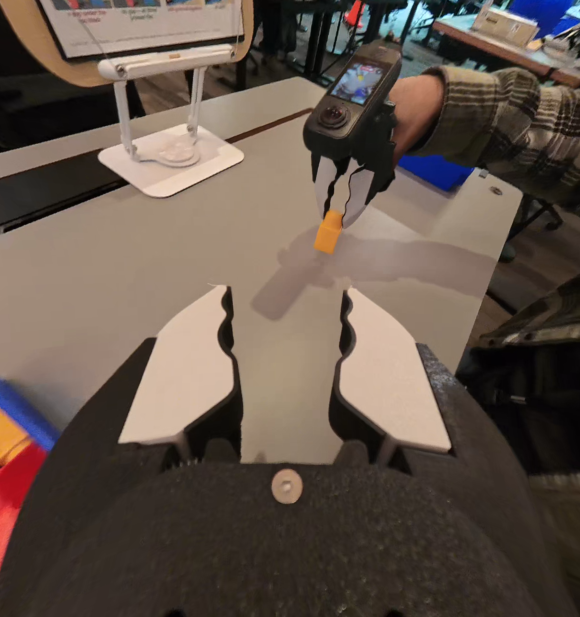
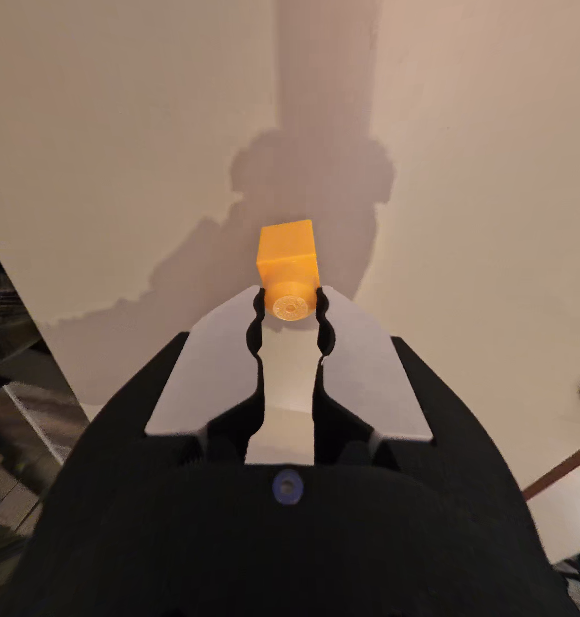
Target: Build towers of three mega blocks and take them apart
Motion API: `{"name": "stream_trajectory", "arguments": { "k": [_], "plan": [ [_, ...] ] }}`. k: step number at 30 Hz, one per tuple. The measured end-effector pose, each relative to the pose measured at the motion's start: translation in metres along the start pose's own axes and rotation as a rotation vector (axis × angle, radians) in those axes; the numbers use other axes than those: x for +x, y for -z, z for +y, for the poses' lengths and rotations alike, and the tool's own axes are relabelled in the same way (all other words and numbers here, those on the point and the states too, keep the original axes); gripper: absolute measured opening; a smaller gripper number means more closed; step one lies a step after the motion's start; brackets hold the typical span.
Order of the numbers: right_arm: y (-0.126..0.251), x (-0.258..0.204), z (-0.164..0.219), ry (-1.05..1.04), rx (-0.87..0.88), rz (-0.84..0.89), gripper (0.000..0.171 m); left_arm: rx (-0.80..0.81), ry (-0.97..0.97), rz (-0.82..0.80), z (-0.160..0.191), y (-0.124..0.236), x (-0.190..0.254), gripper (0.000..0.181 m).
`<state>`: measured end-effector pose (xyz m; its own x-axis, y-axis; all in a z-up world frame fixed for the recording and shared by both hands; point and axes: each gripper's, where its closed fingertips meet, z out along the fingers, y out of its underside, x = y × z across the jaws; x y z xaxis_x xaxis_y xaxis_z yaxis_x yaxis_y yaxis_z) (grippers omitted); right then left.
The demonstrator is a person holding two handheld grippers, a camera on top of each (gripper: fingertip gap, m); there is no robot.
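Note:
A small orange mega block (image 2: 287,263) with one round stud is held by its stud end between my right gripper's (image 2: 290,293) fingertips, above the white table (image 2: 115,133). In the left wrist view the same right gripper (image 1: 333,218) points down over the table's middle with the orange block (image 1: 328,235) hanging from its tips, just above the surface. My left gripper (image 1: 285,290) is open and empty, nearer the table's front, aimed toward the block.
A blue bin (image 1: 1,397) with red and orange blocks (image 1: 1,444) sits at the lower left. A white tablet stand (image 1: 172,157) stands at the back left. Another blue bin (image 1: 435,170) lies behind the right arm's plaid sleeve (image 1: 502,110). The table's right edge (image 1: 475,317) is close. One gripper's finger ends stand about 25 cm off the other's.

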<state>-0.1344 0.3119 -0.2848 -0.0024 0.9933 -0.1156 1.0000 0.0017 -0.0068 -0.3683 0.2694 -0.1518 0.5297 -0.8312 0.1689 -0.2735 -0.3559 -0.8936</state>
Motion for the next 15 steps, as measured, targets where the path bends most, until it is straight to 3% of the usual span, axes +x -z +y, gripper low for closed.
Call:
{"name": "stream_trajectory", "arguments": {
  "k": [1, 13, 15],
  "plan": [
    [-0.004, 0.003, -0.001, -0.004, -0.019, 0.002, 0.029, -0.012, -0.007, -0.02, 0.003, 0.006, -0.004, 0.061],
    [-0.015, 0.006, -0.014, -0.098, -0.068, -0.048, 0.038, -0.112, -0.029, -0.154, 0.03, 0.047, -0.046, 0.065],
    [-0.014, 0.007, -0.014, -0.097, -0.061, -0.023, 0.058, -0.14, -0.031, -0.202, 0.033, 0.065, -0.061, 0.066]
  ]
}}
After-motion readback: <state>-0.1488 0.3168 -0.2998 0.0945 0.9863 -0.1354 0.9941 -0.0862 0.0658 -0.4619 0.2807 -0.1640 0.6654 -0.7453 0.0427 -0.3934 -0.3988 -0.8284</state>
